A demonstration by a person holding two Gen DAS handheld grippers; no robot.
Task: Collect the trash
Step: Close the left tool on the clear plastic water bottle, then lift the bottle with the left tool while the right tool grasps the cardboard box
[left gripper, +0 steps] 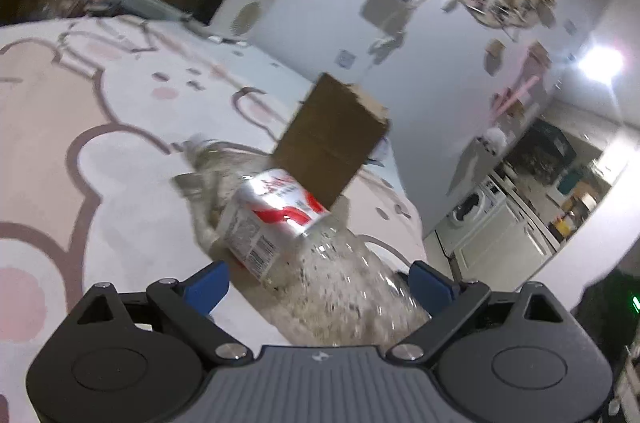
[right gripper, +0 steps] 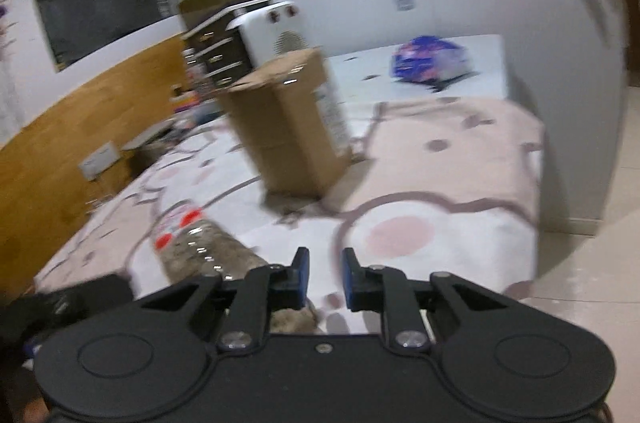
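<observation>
- Trash sits low and centre in the left wrist view: a clear crumpled plastic bottle (left gripper: 352,283) with a white-and-red label, lying on the pale pink cartoon-print rug (left gripper: 80,127).
- Left gripper (left gripper: 320,287) stands wide open, blue pads either side of the bottle; whether they touch it I cannot tell.
- Right gripper (right gripper: 324,279) is nearly closed on nothing.
- Risk: the slick, crushed bottle could squirt free on closing, or nudge the brown cardboard box (left gripper: 332,139) just behind.
- Label print and barcode are too blurred to read.
</observation>
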